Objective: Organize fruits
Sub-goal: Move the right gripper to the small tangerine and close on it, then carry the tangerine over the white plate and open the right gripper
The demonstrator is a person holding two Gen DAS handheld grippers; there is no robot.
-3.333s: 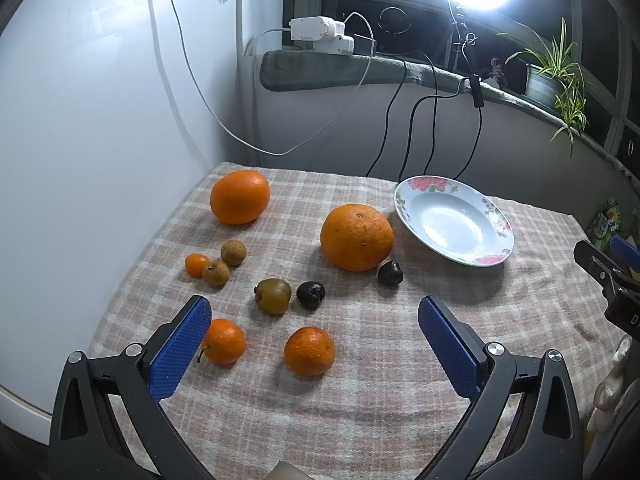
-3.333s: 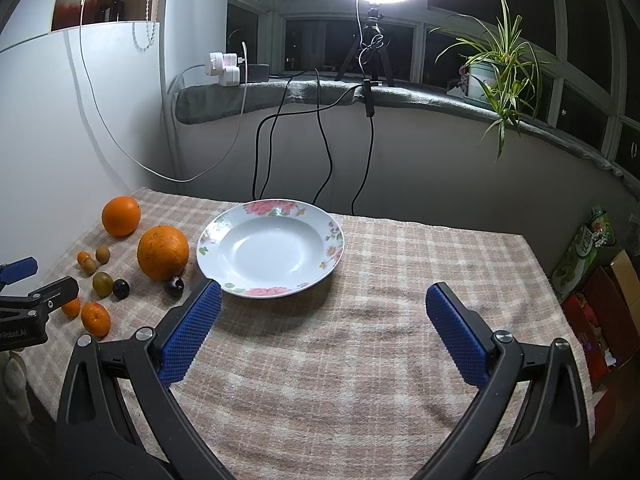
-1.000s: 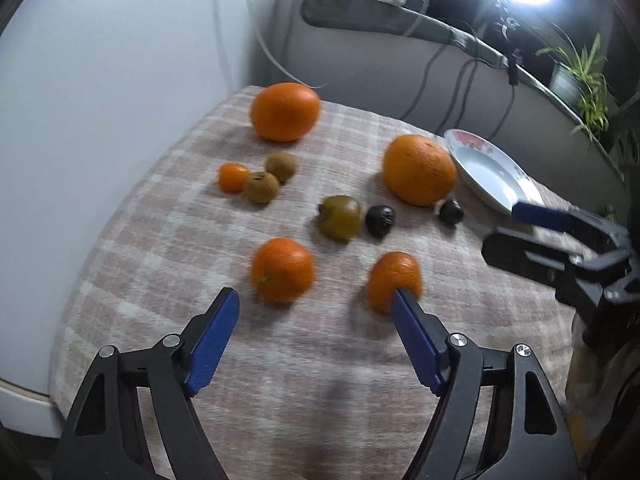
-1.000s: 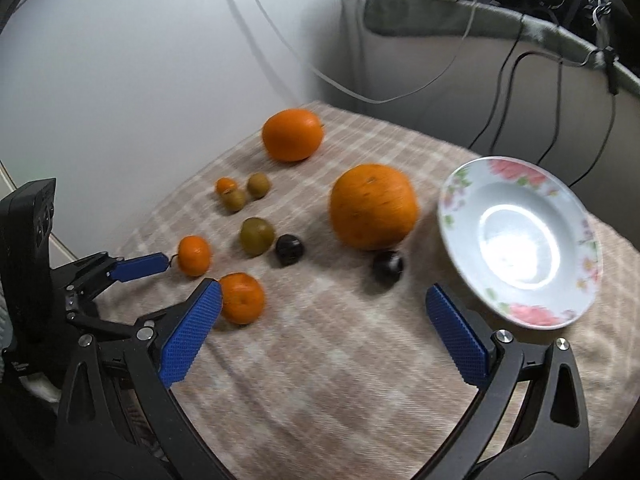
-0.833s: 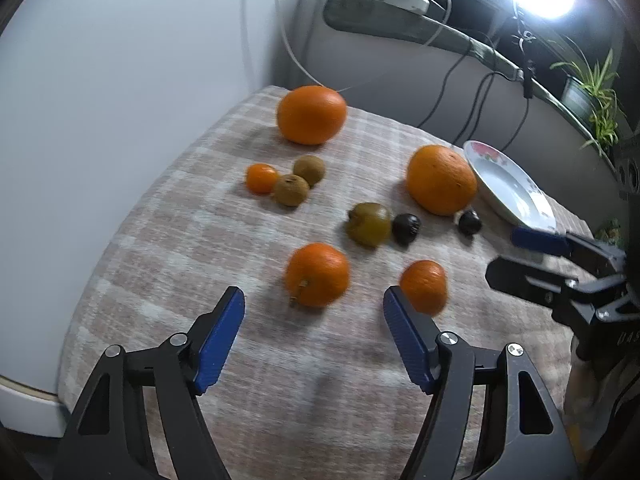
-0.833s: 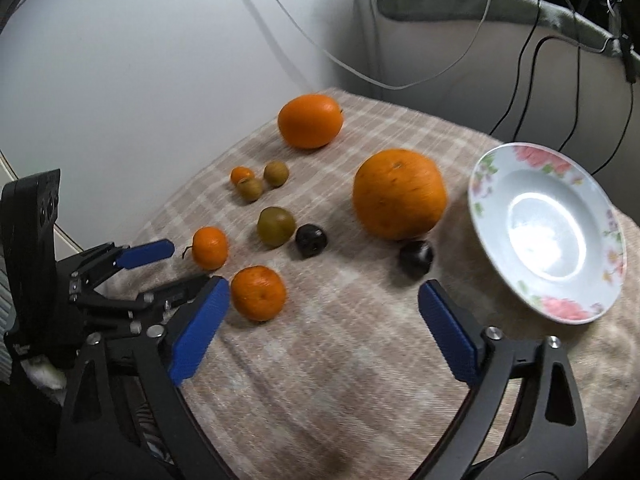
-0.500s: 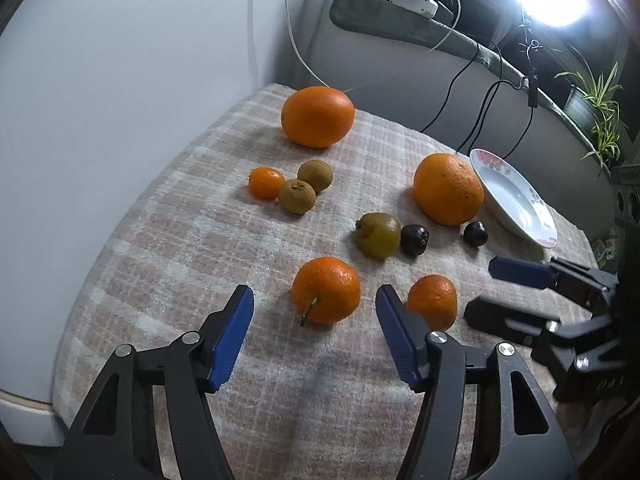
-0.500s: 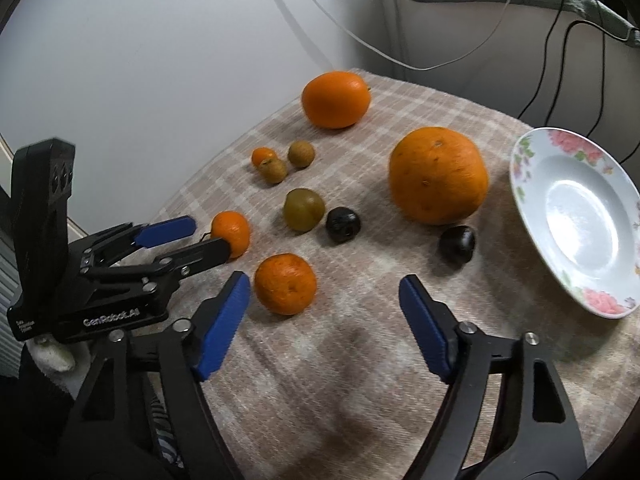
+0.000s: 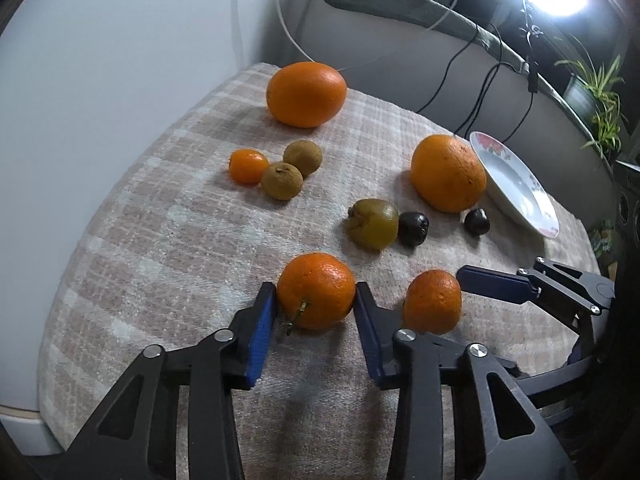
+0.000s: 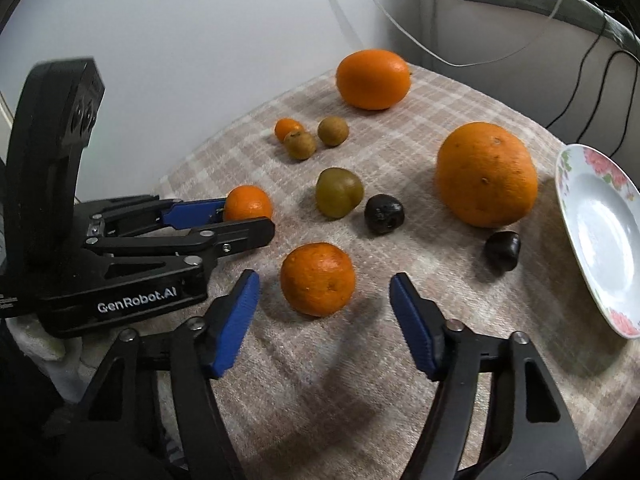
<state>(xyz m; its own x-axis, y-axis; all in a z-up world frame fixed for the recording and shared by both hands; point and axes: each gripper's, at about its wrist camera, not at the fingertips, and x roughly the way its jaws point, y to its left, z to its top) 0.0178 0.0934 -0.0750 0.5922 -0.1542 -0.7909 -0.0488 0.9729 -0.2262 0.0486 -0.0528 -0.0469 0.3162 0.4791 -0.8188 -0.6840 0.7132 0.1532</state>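
My left gripper is shut on a stemmed mandarin that rests on the checked cloth; it also shows in the right wrist view. My right gripper is open, its pads either side of a second mandarin, not touching it. That mandarin sits just right of the left gripper in the left wrist view. A white flowered plate lies at the right.
Farther back lie two large oranges, a green-brown fruit, two dark fruits, two small brown fruits and a tiny orange one. A wall stands left; cables hang behind.
Both grippers moved forward and down to the near mandarins. The left jaws closed onto the stemmed mandarin. The right jaws narrowed around the other mandarin.
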